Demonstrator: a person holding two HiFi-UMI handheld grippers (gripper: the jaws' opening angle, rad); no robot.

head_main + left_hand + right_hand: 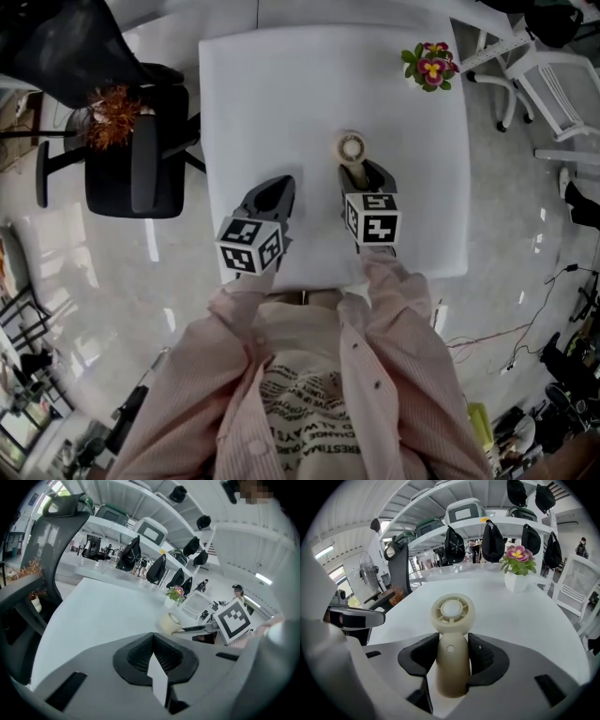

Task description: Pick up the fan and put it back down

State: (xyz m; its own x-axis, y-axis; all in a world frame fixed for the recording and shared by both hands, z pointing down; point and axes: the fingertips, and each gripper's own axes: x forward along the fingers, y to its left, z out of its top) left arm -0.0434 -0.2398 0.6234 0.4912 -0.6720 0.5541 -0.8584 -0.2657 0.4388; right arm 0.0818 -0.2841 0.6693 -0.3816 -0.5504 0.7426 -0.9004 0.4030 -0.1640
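A cream hand-held fan point(352, 148) with a round head is over the white table point(281, 94), right of its middle. My right gripper point(361, 173) is shut on its handle. In the right gripper view the fan point(452, 634) stands upright, its handle squeezed between the two black pads point(486, 656). Its lower end is hidden behind the jaws. My left gripper point(278, 187) hangs just left of it, shut with nothing in it. From the left gripper view the fan point(169, 622) shows ahead to the right, beyond my shut left gripper point(153, 656).
A potted pink flower point(430, 66) stands at the table's far right corner. A black office chair point(141, 159) is close to the table's left edge. A white chair point(553, 84) and floor cables point(506, 337) lie to the right.
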